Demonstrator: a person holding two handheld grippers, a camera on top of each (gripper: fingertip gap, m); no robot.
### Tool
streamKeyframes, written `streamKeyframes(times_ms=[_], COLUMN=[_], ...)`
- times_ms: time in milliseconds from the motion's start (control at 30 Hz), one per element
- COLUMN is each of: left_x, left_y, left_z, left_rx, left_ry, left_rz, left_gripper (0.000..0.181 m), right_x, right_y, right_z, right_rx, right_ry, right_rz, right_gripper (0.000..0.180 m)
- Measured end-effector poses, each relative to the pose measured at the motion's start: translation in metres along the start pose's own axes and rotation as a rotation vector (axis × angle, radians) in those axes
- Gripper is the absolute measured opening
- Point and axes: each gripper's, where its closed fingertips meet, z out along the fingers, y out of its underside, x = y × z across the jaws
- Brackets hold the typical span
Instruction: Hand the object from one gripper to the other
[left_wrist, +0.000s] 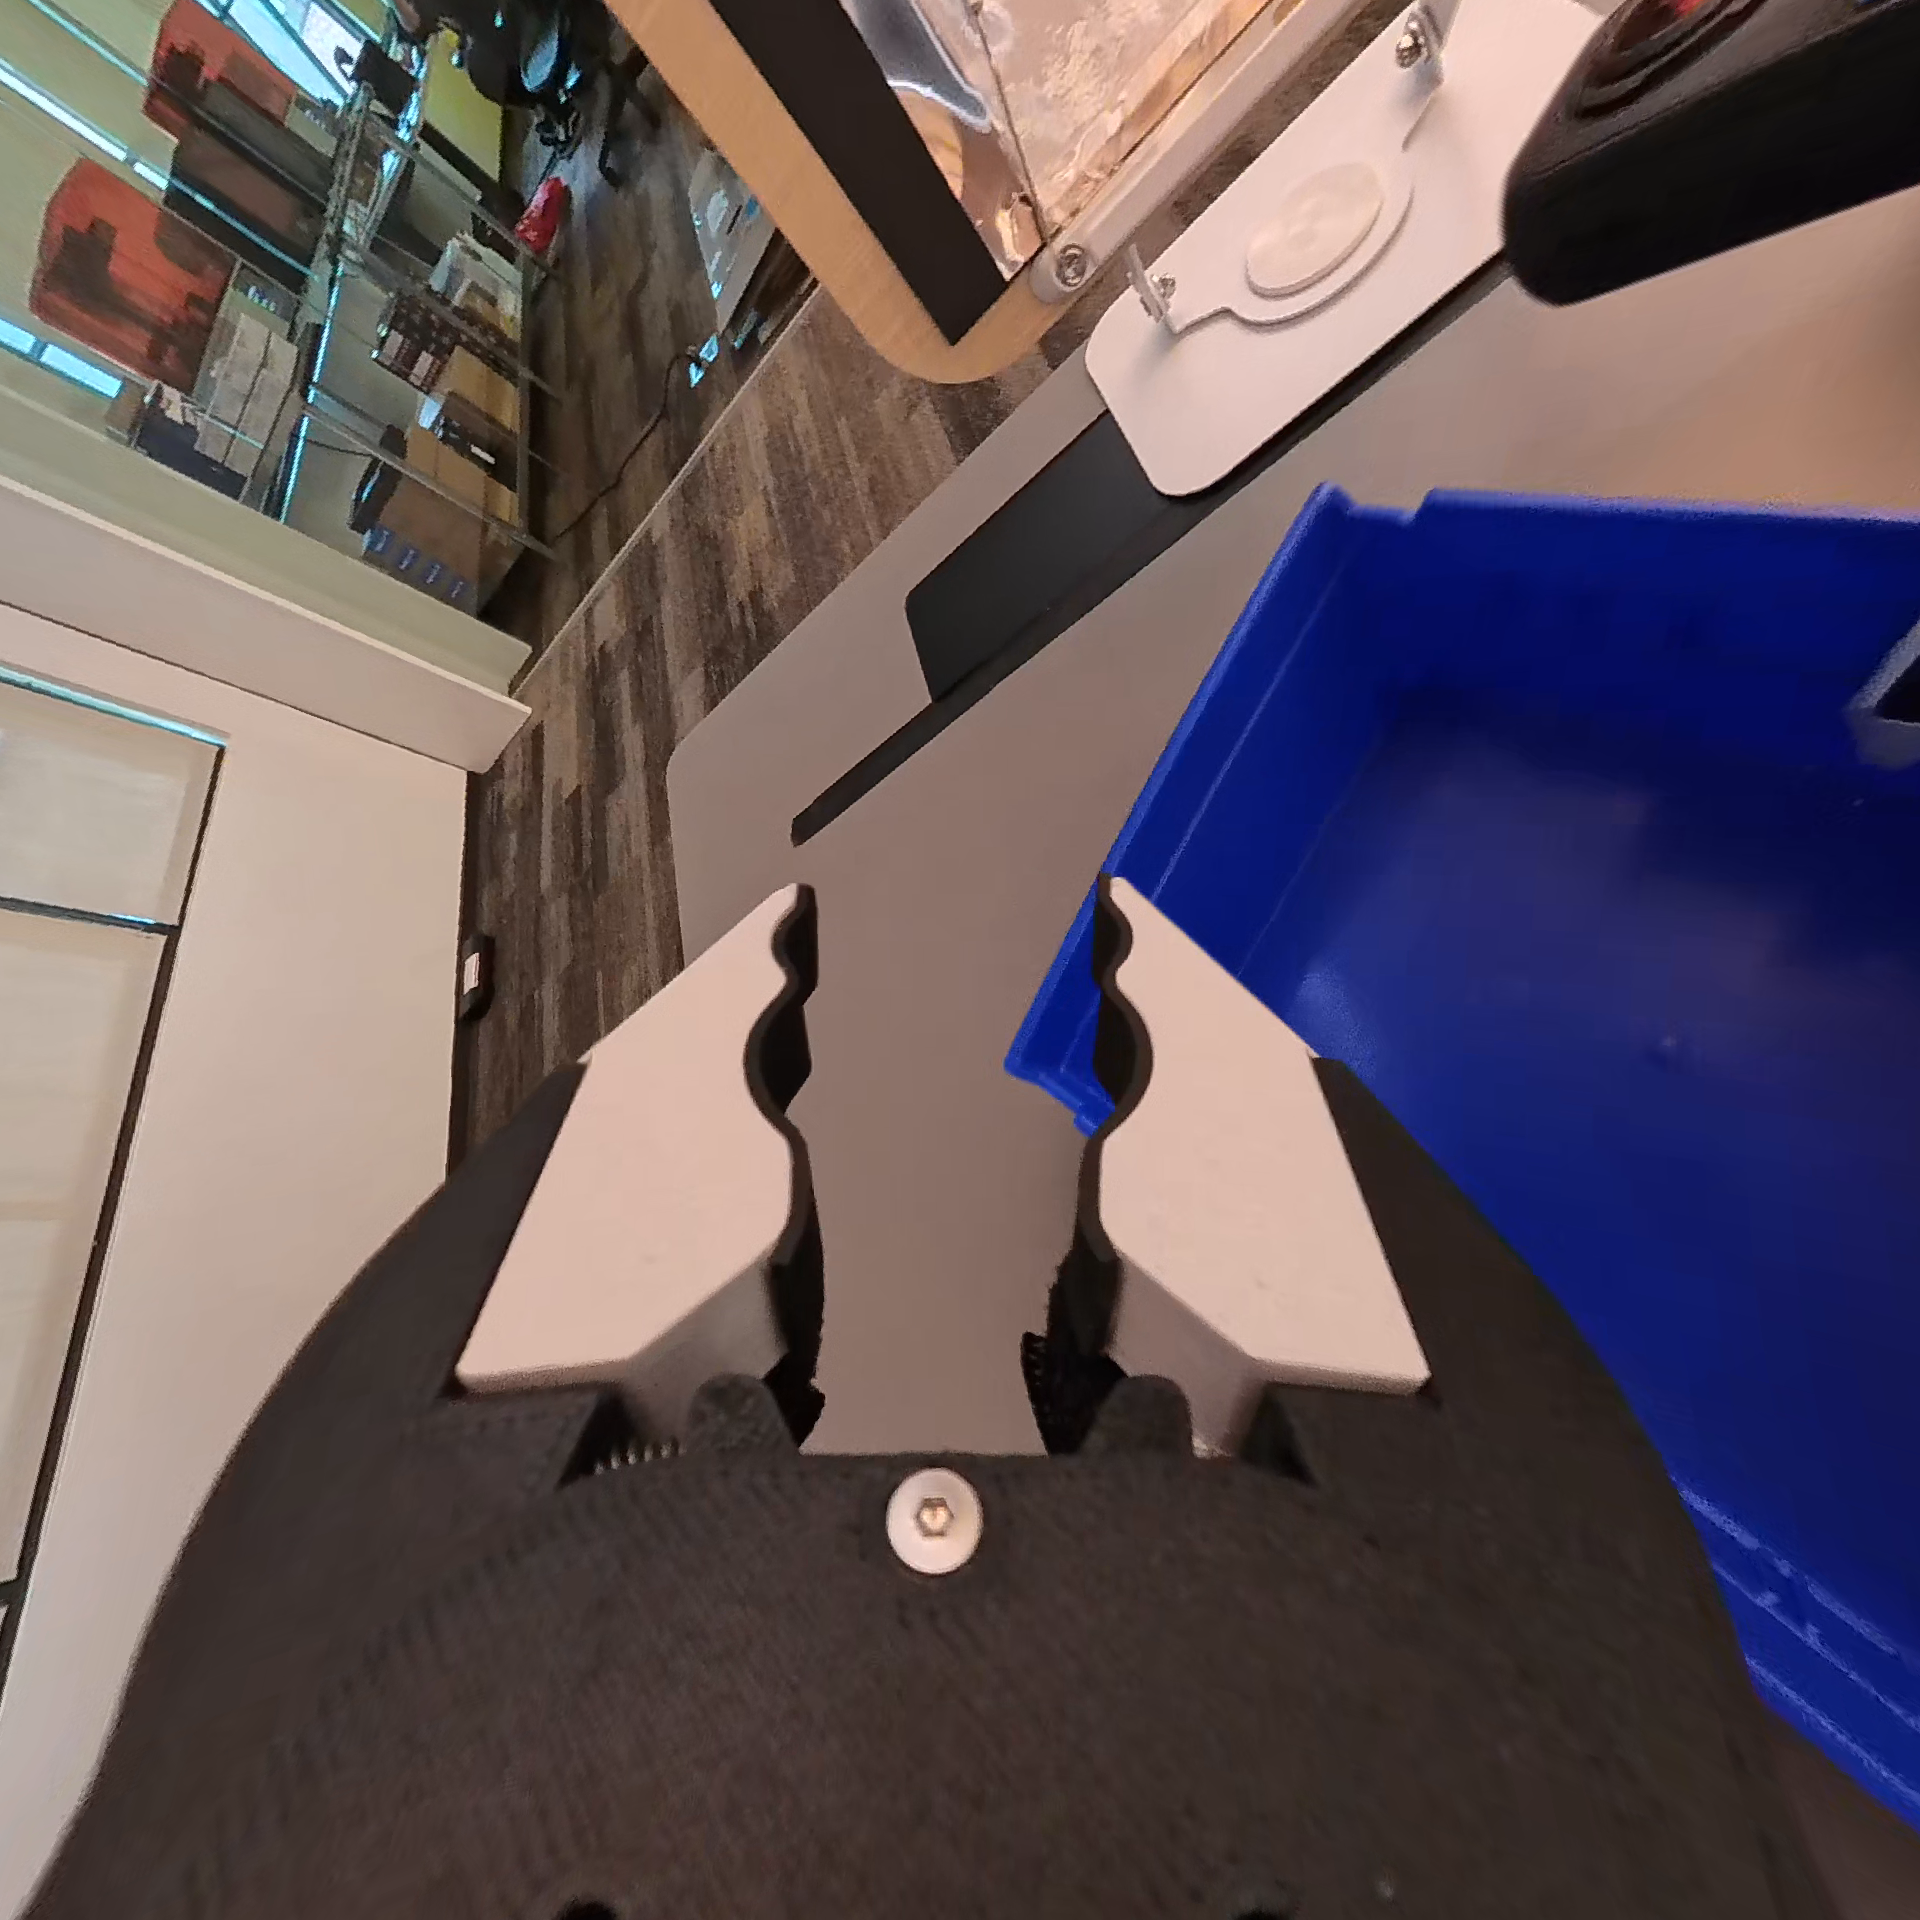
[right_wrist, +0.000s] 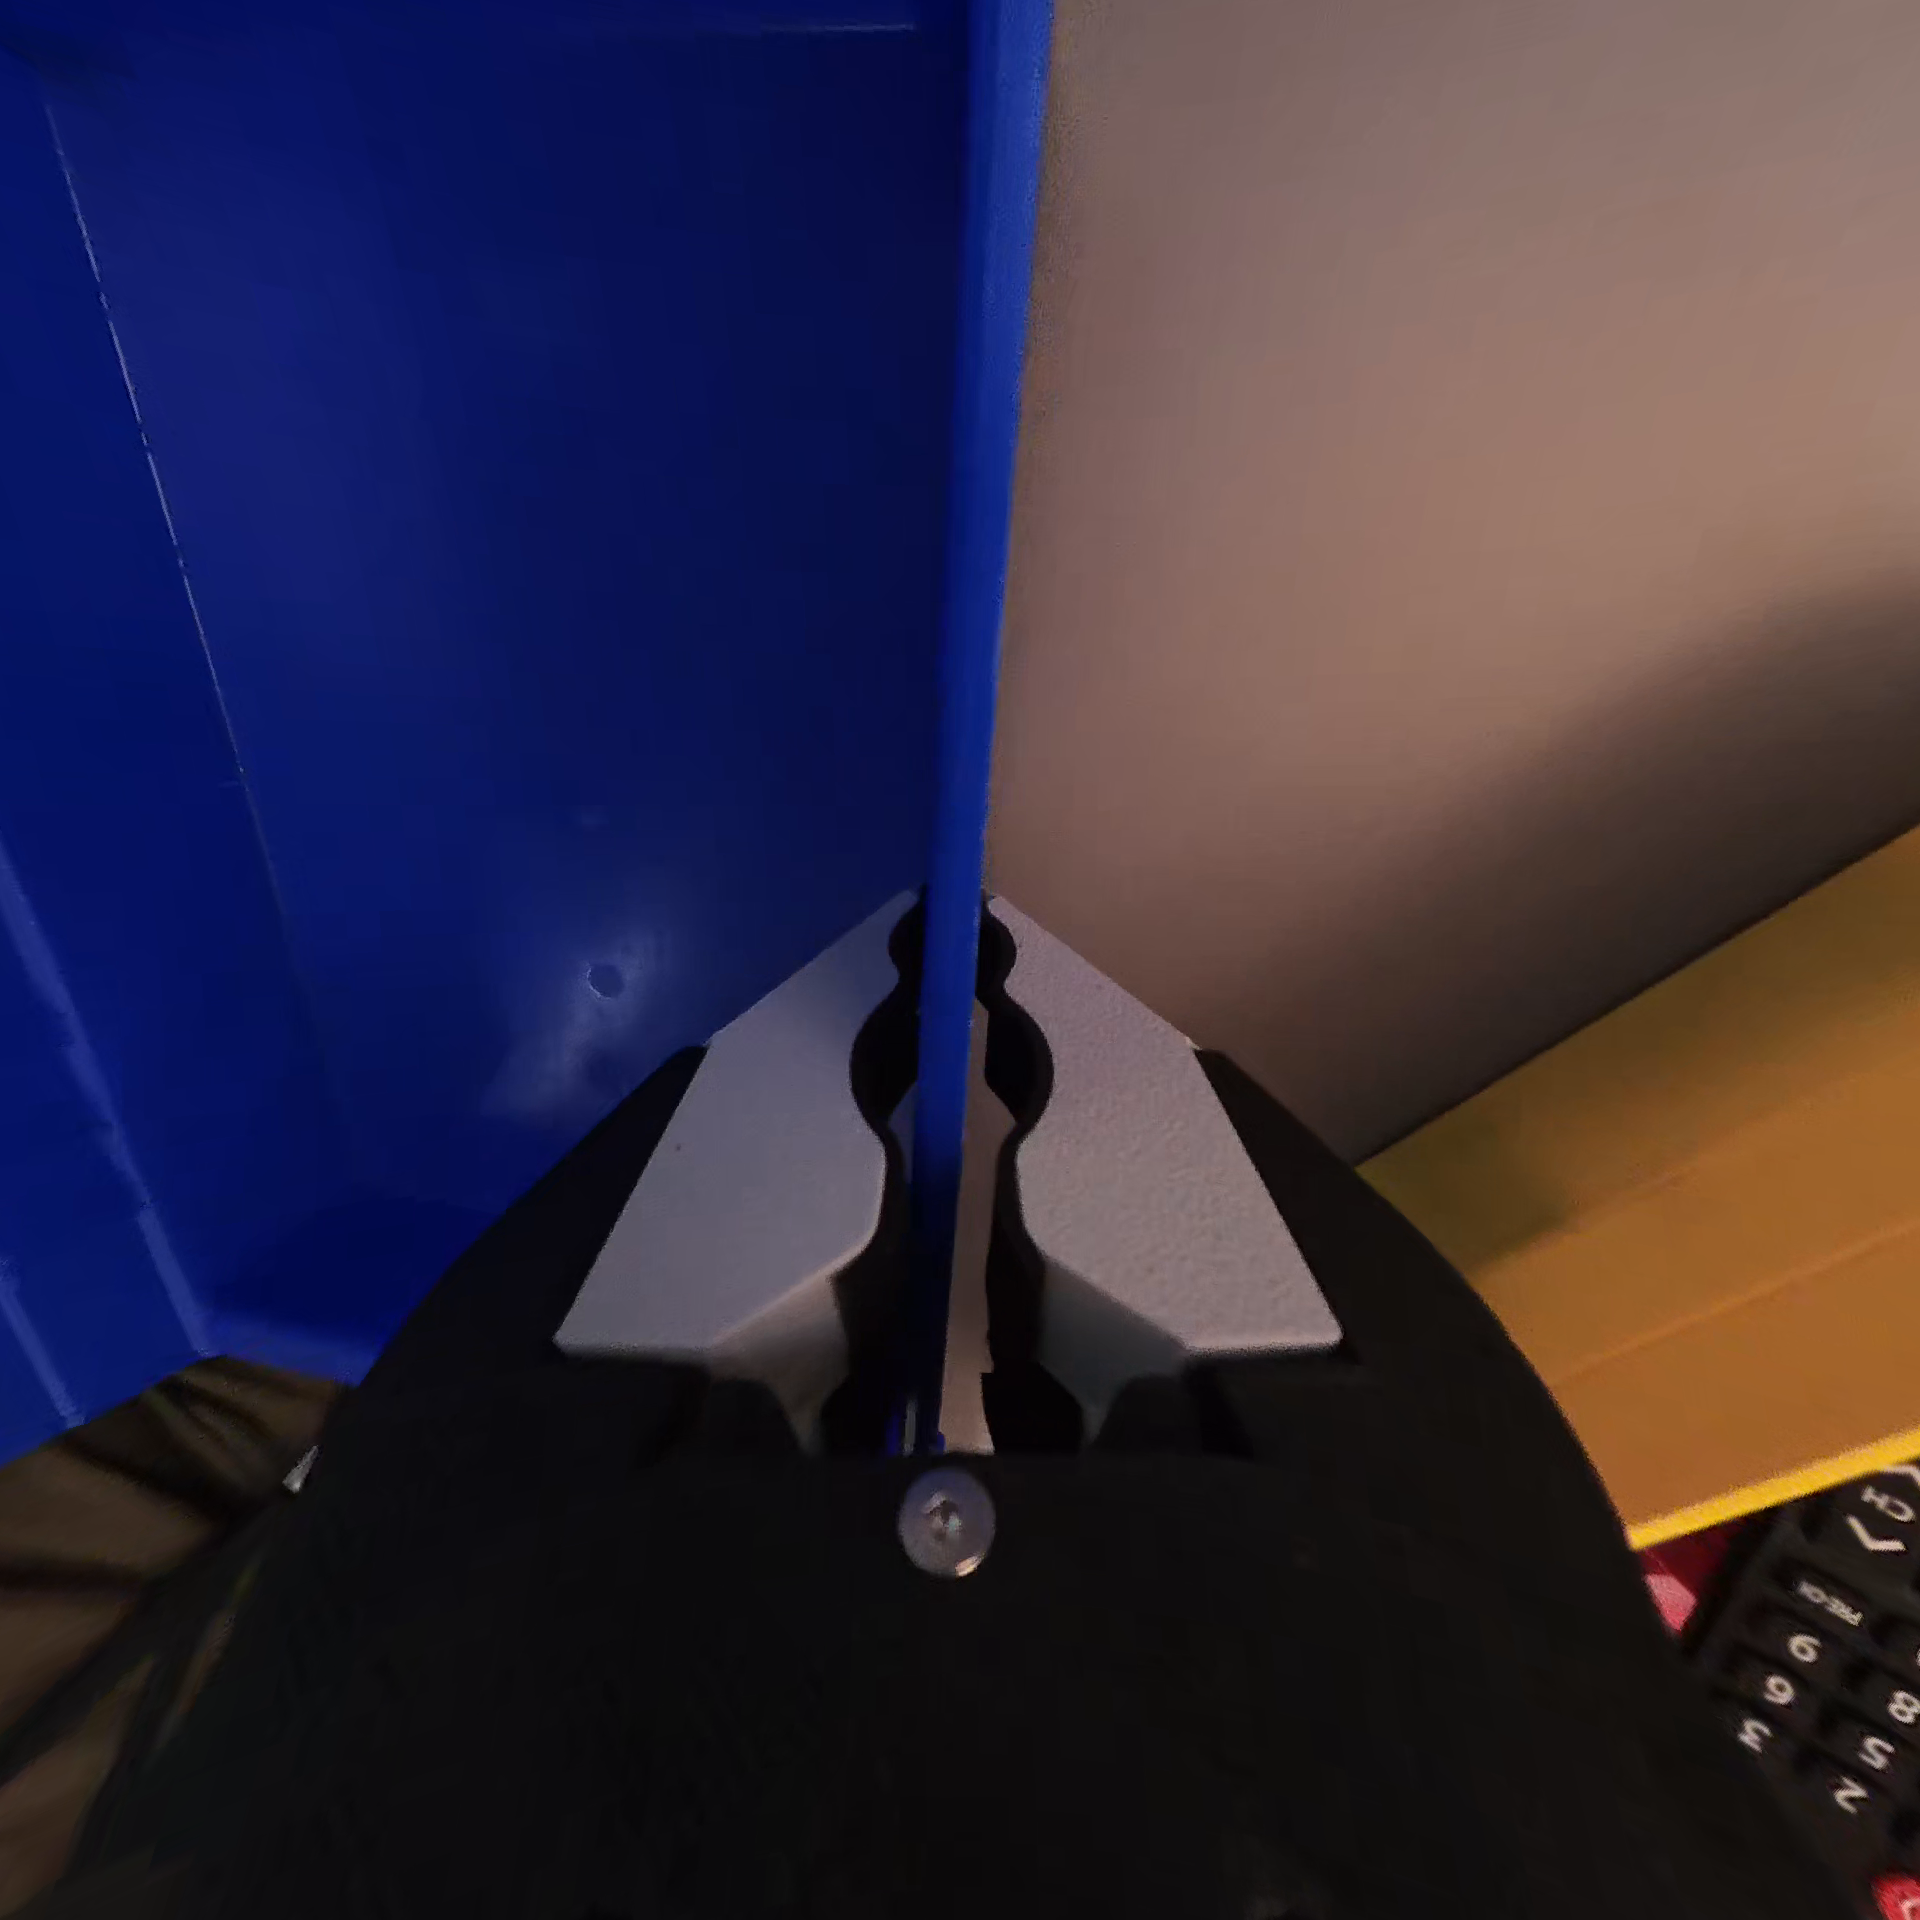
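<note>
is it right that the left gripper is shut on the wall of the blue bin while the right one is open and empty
No, the sides are swapped. The right wrist view shows the right gripper shut on the blue bin wall; the left wrist view shows the left gripper open and empty.

Your blue bin (left_wrist: 1558, 987) runs off the right and lower edges of the left wrist view, and off the top and left in the right wrist view. The keyboard (right_wrist: 1829, 1683) is cropped at the corner, keys blurred.
</note>
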Motion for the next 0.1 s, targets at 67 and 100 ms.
streamKeyframes(times_ms=[67, 100], left_x=[0.0025, 0.0031], left_y=[-0.0010, -0.0017], left_z=[-0.0033, -0.0052], left_rx=[0.008, 0.014], left_ry=[0.014, 0.020], left_rz=[0.002, 0.000], left_gripper=[0.052, 0.052], right_x=[-0.0038, -0.0056], right_y=[0.0012, 0.0015], right_z=[-0.0017, -0.0029], right_rx=[-0.002, 0.002], right_ry=[-0.004, -0.011], right_rz=[-0.026, -0.033], right_gripper=[0.004, 0.005])
